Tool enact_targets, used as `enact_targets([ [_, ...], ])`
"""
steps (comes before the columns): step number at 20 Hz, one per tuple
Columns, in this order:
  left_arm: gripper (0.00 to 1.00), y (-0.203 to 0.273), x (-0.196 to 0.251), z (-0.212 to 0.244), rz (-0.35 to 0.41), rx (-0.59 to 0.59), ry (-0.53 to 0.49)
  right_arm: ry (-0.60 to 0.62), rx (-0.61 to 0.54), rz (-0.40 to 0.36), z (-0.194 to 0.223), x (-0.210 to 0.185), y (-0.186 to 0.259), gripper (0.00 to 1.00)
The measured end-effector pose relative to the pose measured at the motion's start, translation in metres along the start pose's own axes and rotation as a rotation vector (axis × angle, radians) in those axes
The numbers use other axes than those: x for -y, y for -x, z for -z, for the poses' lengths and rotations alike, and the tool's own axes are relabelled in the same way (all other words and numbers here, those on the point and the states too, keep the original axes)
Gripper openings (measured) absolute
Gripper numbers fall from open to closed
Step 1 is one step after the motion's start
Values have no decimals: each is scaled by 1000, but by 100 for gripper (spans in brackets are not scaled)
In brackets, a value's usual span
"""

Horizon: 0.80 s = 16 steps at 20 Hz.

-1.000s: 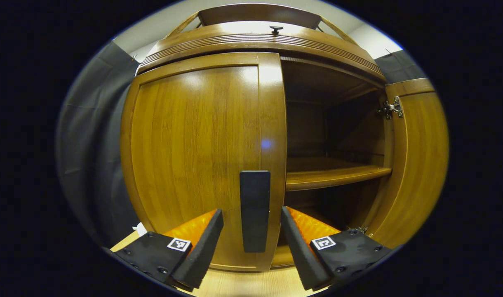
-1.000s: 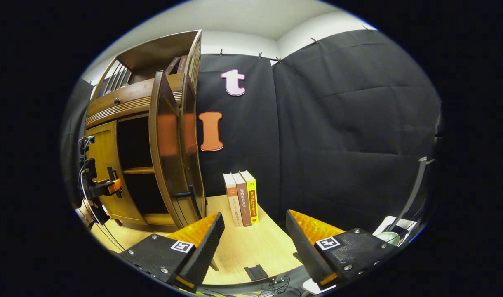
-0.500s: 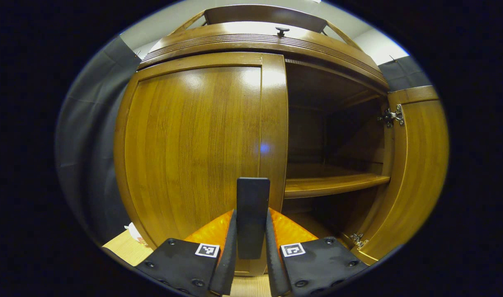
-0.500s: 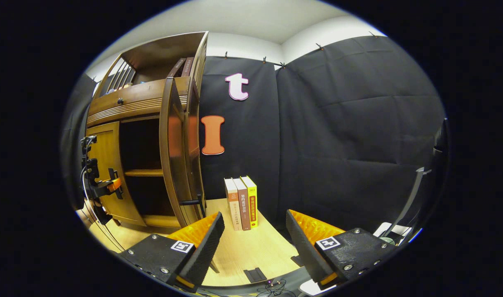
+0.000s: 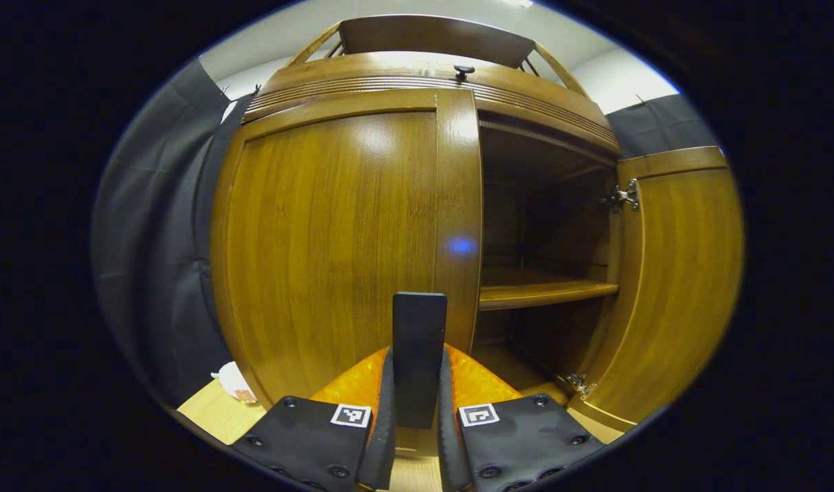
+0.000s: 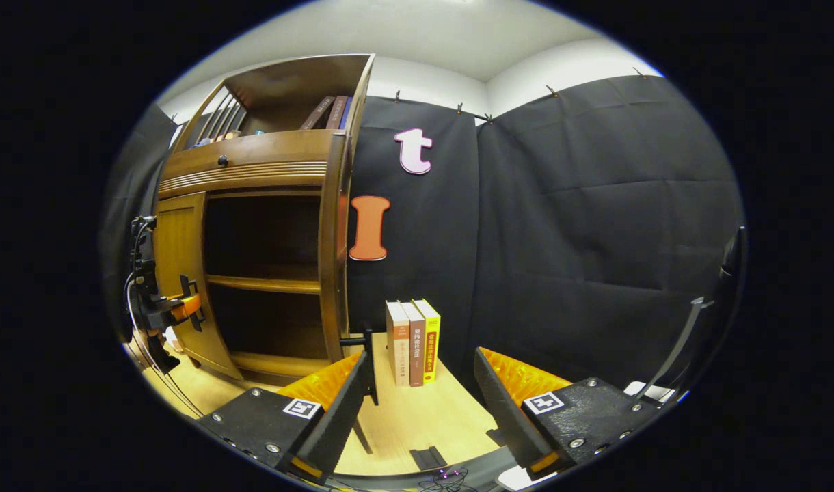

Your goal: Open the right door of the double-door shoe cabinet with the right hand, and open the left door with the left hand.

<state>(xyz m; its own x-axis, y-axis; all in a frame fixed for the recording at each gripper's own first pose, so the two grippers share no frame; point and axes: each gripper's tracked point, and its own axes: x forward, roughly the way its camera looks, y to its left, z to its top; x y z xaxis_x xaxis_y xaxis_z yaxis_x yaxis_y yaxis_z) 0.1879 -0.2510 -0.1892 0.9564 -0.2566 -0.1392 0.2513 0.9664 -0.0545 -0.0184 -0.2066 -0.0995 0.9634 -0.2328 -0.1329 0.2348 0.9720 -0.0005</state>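
The wooden shoe cabinet stands close ahead in the left gripper view. Its left door lies against the frame. A dark upright handle sits at that door's inner edge, and my left gripper is shut on it, both fingers pressing its sides. The right door stands swung wide open, baring a shelf. In the right gripper view the right door shows edge-on with its handle, and the left gripper is at the left door. My right gripper hangs open, holding nothing, apart from the cabinet.
Three books stand upright on the pale wooden floor beside the open right door. Black cloth walls close in the right and back. Books lie on the cabinet's top shelf. A small white thing lies left of the cabinet's foot.
My left gripper's fingers closed onto the left door's handle and stay shut on it. The right gripper has drawn back and turned, so the open right door now shows edge-on.
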Motion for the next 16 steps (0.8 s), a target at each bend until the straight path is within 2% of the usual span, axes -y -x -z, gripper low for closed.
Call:
enact_targets([
  [1,33,9,-3,0,7,-3,3,-6,6,-6,-2,-8,2,98],
  [2,30,24,-7,5,15,-8,3,-11,11,-9,-4,-15,3,92],
  [5,36,58,-19,6,49,-26,22,-24,18,-33,-6,-41,6,92],
  [6,30,69,-24,5,64,-29,29,-28,24,-37,-8,-50,7,92],
  [10,30,107,-49,5,100,-40,27,-59,30,-66,-10,-93,13,92],
  [11,35,118,-58,5,97,-38,18,-65,33,-75,-11,-104,12,92],
  [16,25,157,-105,3,63,-29,4,-51,32,-109,-9,-152,21,92],
])
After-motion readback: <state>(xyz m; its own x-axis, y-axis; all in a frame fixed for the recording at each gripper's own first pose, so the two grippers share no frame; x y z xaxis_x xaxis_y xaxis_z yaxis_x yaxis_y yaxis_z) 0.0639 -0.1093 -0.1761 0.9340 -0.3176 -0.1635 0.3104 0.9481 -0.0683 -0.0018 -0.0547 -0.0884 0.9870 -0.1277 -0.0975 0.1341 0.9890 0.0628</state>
